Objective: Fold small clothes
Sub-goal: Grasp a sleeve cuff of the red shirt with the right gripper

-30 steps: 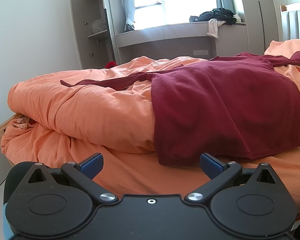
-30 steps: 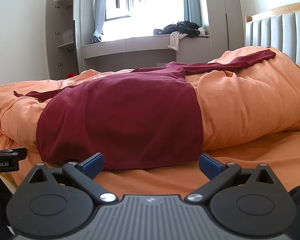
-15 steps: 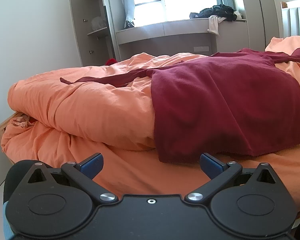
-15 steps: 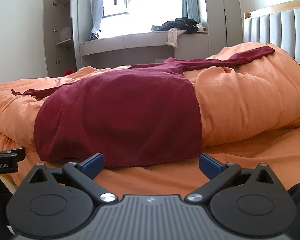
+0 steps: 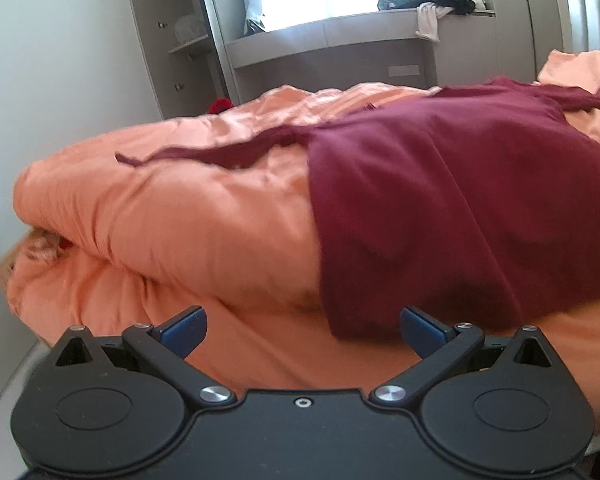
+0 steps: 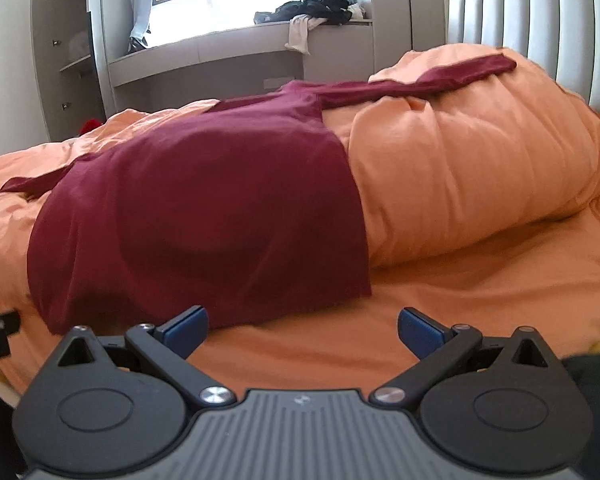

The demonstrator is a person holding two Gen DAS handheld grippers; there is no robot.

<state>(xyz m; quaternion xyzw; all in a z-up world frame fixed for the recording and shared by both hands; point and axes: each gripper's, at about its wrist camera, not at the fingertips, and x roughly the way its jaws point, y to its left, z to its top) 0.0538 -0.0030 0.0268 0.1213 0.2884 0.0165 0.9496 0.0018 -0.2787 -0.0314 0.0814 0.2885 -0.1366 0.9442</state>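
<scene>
A dark red long-sleeved shirt (image 5: 460, 200) (image 6: 204, 208) lies spread over a bunched orange duvet (image 5: 180, 208) (image 6: 460, 176) on the bed, sleeves stretched out to both sides. Its hem hangs down the duvet's near slope. My left gripper (image 5: 302, 330) is open, low over the orange sheet, with the hem's left corner just beyond its right fingertip. My right gripper (image 6: 302, 330) is open too, just short of the hem's right part. Neither holds anything.
A padded grey headboard (image 6: 540, 32) stands at the right. Behind the bed are a window ledge (image 6: 228, 44) with a heap of dark clothes (image 6: 316, 6), and an open grey cupboard (image 5: 172, 36) at the left. The bed's left edge (image 5: 4, 268) drops off near the wall.
Both grippers have moved forward and lower toward the shirt's hem, which now looms larger. Both stay open. The shirt has not moved.
</scene>
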